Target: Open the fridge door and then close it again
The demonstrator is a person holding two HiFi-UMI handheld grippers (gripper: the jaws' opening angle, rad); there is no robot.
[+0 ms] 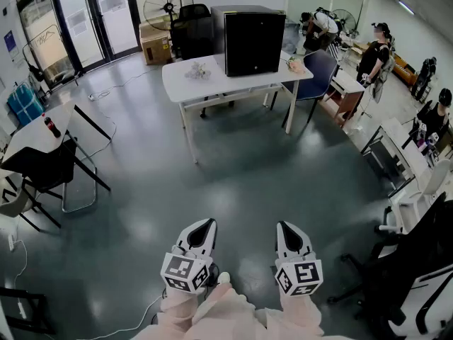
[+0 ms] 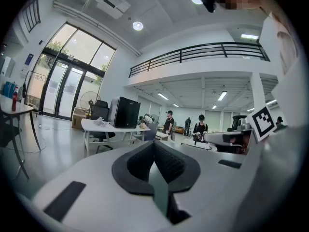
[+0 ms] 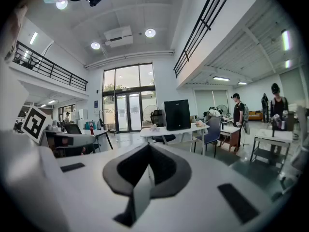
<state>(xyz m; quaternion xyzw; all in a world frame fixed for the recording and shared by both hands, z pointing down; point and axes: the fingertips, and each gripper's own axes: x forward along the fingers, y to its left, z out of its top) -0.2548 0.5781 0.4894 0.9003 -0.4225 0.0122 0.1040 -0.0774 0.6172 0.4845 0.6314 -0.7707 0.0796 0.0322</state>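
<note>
A small black fridge [image 1: 253,42] stands on a white table [image 1: 185,83] far across the room, its door closed. It also shows as a dark box in the left gripper view, fridge [image 2: 124,112], and in the right gripper view, fridge [image 3: 176,115]. My left gripper [image 1: 207,224] and right gripper [image 1: 285,227] are held side by side low in the head view, both pointing at the table from a long way off. Each is shut with nothing between its jaws.
A blue chair [image 1: 318,73] sits right of the table, a black chair [image 1: 192,30] behind it. A second table with a red bottle [image 1: 52,125] stands at the left with a chair [image 1: 44,173]. People [image 1: 373,51] work at the right. Office chairs [image 1: 417,275] crowd the near right.
</note>
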